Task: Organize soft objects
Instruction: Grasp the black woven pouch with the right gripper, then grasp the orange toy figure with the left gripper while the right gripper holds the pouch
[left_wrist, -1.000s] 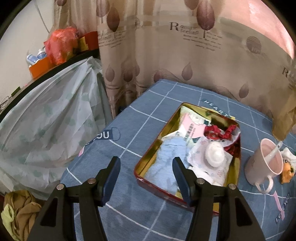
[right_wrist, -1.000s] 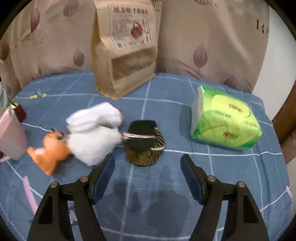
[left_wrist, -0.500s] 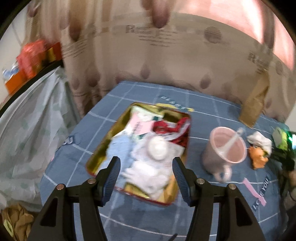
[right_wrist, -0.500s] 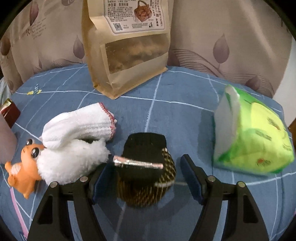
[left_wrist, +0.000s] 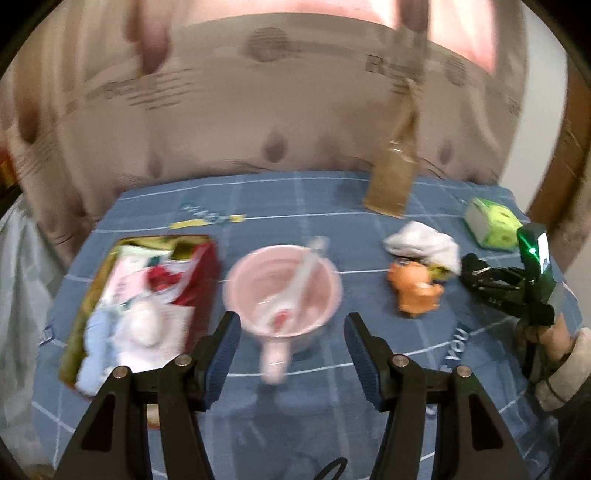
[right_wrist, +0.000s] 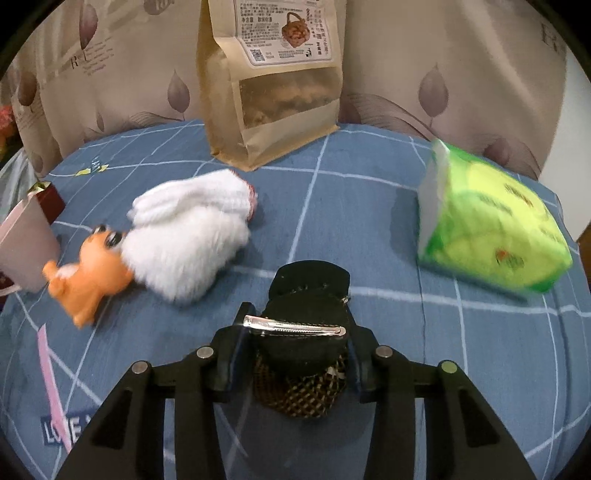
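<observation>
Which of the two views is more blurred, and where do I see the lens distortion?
Left wrist view: motion blur smears the pink mug and the curtain. Right wrist view: mostly sharp at the hair clip pouch; the tissue pack is slightly blurred. Both views: fisheye bending and dark corners.

A: Warm, dim indoor light is falling from above; a pink glow is washing out the top of the patterned beige curtain (left_wrist: 295, 110) in the left wrist view.

B: That whole view is smearing sideways. The pale pink plastic mug (left_wrist: 282, 291) and the red-and-gold tin tray (left_wrist: 205, 295) are blurring badly.

A: The right wrist view is staying sharper at centre. The silver metal hair clip (right_wrist: 295, 326) is catching a glint, while the bright green tissue pack (right_wrist: 495, 236) and the small orange toy animal (right_wrist: 85, 277) are softening.

B: Both views are bending at the edges, with black corners closing in. Soft shadows are lying on the blue checked tablecloth (right_wrist: 369, 221).
</observation>
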